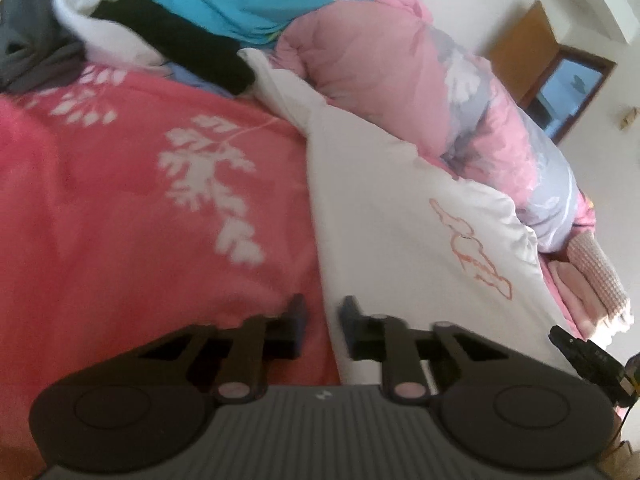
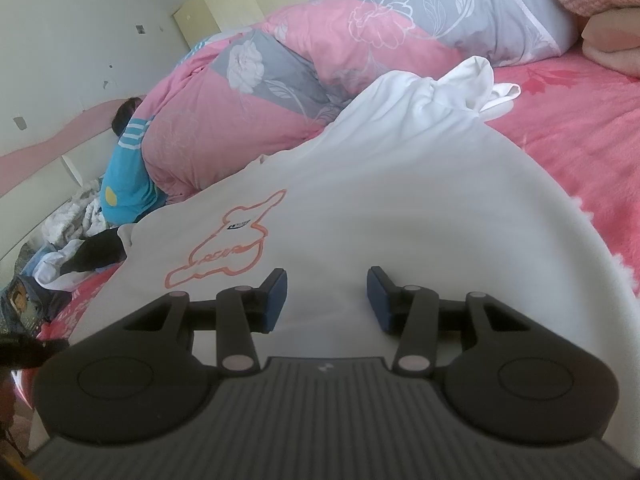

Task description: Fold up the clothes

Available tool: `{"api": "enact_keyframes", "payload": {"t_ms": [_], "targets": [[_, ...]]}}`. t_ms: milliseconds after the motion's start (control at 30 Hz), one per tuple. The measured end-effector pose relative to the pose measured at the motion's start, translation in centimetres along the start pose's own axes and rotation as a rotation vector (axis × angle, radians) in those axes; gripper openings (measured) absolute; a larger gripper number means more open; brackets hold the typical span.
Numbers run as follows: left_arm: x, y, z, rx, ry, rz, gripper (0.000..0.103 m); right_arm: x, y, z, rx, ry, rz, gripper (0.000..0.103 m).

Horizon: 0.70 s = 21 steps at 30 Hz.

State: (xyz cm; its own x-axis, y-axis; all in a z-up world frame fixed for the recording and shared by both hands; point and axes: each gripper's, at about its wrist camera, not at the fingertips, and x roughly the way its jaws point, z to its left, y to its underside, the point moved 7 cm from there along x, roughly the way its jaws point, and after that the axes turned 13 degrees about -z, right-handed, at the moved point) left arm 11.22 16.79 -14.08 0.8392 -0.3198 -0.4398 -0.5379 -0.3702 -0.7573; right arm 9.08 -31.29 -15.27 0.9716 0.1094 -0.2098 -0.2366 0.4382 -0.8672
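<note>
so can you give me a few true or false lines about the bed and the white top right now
1. The white top carries an orange outline print. True.
2. The bed cover under it is plain blue. False: it is pinkish red with white leaf shapes.
3. The right gripper is shut on the white top. False: its jaws stand apart over the cloth, pinching nothing.
4. A blue garment with a yellow dot and white stripes lies against the pink quilt. True.
</note>
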Motion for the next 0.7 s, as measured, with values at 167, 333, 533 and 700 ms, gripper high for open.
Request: {"api": "enact_keyframes", "payload": {"t_ms": [167,333,533,700], "targets": [[-1.2,-0.1,1.7,0.007,-0.081,-0.013,0.0,-0.1,0.0,-0.1,0.008,-0.003,-0.003,0.044],[-2.8,-1.3,1.8,-0.003,-0.081,-0.058,0.016,-0.1,0.0,-0.1,0.01,-0.001,-0.003,0.044],[-2.2,-3.9,-1.6,0.052,0.001,-0.119,0.038,-0.2,-0.2,0.1,0.005,0.02,0.014,0.044],[1.9,-2.4,-7.8,0.194,0.165,-0.027,0.038,-0.7,-2.3,0.2,0.023,0.067,0.043,0.044]]}}
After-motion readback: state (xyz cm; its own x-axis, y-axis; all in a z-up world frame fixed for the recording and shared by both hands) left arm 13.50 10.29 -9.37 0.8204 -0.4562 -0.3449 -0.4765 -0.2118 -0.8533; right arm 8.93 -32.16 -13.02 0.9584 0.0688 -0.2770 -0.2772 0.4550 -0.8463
